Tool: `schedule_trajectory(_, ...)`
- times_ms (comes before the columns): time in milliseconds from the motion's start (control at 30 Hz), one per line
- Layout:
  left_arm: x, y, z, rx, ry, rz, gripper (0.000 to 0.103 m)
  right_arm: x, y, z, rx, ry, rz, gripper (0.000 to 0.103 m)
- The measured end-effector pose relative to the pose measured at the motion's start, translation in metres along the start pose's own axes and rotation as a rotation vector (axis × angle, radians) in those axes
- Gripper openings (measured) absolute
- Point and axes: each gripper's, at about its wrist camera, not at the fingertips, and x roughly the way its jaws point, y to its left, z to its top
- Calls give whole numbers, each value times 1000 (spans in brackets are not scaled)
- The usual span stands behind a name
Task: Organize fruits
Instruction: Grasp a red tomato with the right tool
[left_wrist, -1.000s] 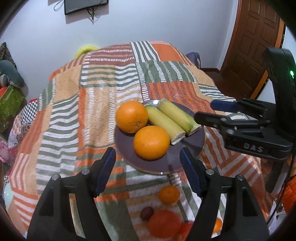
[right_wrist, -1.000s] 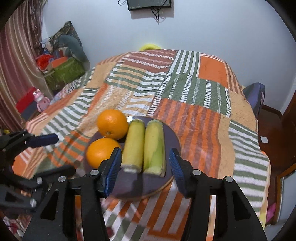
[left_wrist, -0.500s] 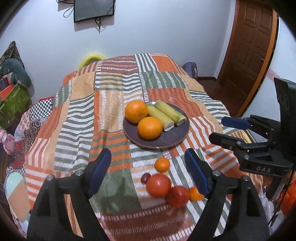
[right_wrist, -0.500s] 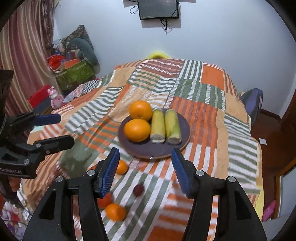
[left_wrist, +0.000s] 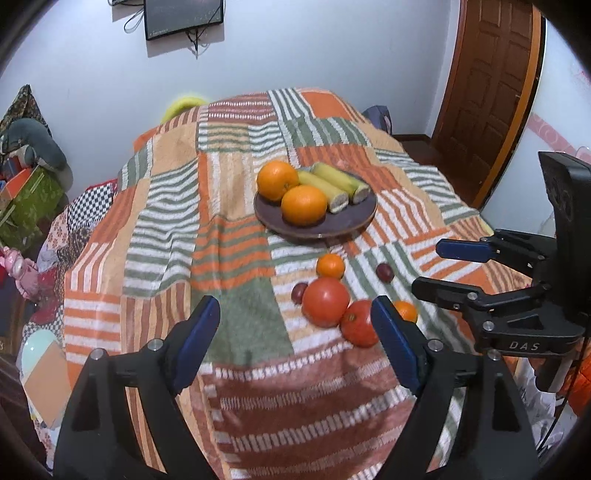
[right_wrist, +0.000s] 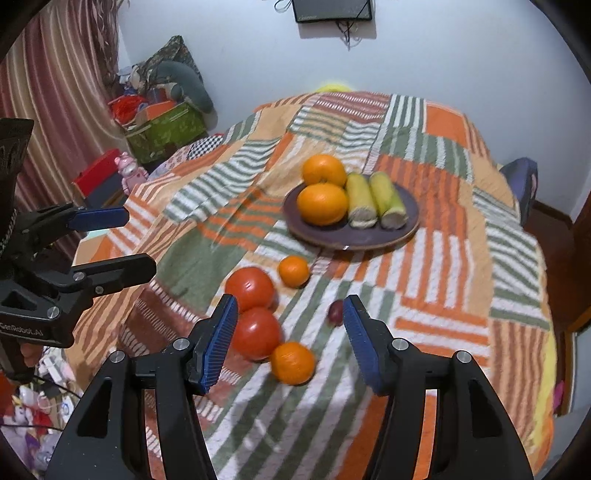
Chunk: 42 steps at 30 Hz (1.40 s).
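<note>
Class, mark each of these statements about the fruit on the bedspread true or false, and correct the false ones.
1. The plate holds two large oranges and two pieces of corn. True.
2. Both tomatoes lie on the plate. False: they lie on the bedspread, nearer the camera.
3. The right gripper is shut on a small orange. False: its jaws are open and hold nothing.
4. The left gripper holds nothing. True.

Patchwork bedspread (left_wrist: 229, 206) striped orange, green, white; dark brown-purple plate (left_wrist: 347, 221); oranges (left_wrist: 303, 205) orange; tomatoes (right_wrist: 250, 288) red; corn (right_wrist: 360, 199) yellow-green; small blurred fruit (right_wrist: 335, 312) maybe dark purple.
</note>
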Motion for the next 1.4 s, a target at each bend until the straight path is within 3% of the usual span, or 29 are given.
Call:
schedule_trajectory(467,27,32,-30,-56,91,12,84,65,19,-14,-19,149,40,55)
schedule_trajectory(733,43,34,-30,-82,127,-14,84,77,22,-13,-70,176,45,55)
schedule_trajectory(833,47,30,-28,-82,137,-25,84,75,19,-13,-62,171,90,44)
schedule_trajectory(1167,53,15,-18,-51,134,-31,84,46,0,-8,25,81,129,43)
schedule_trajectory(1400,70,-4,-8,-36,150,-55,84,23,-27,1,49,6,54,43)
